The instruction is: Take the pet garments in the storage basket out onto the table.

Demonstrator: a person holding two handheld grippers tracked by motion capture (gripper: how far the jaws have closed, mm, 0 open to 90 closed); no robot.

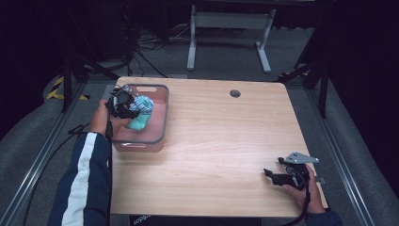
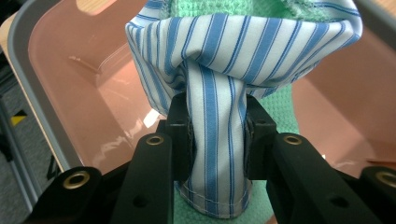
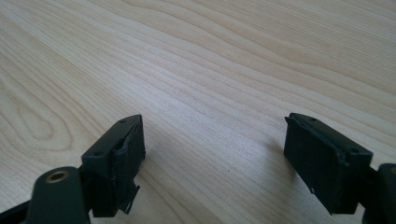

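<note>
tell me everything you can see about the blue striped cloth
The striped cloth is thin white woven fabric with blue stripes and a stitched hem along its lower edge. It is bunched and folded, not spread flat. The left gripper is shut on a gathered fold of it, the jaws pressing from both sides. It sits over the pink bin at the table's far left, with a green knitted cloth touching it behind and below. Whether it is lifted clear of the bin floor cannot be told.

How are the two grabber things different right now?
The left gripper is shut on the striped cloth, while the right gripper is open and holds nothing. The left gripper is over the pink bin; the right gripper is near the bare wooden table. Both have black jaws.
</note>
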